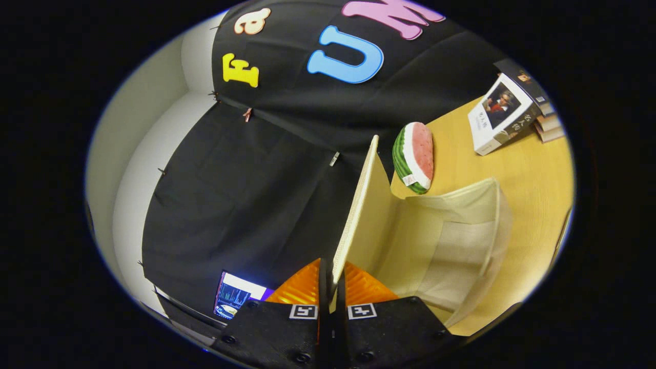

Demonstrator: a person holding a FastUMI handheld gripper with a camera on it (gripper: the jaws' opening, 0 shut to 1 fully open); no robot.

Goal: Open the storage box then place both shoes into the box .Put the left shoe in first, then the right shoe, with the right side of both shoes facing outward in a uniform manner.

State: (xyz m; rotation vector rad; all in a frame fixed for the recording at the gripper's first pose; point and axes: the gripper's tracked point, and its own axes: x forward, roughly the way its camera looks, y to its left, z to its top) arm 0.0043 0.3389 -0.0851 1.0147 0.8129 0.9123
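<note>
My gripper (pixel 332 279) is shut on the edge of the storage box's lid (pixel 359 205), a thin cream panel that stands raised and runs away from the orange fingers (pixel 302 287). To the right of the lid lies the open cream fabric box (pixel 461 241), its inside bare, resting on the wooden table (pixel 538 179). The view is strongly tilted.
A watermelon-slice plush (pixel 415 156) sits on the table just beyond the box. Farther back a white book (pixel 499 115) leans against a stack of books (pixel 546 120). A lit screen (pixel 236 297) shows left of the fingers, below the black cloth wall.
</note>
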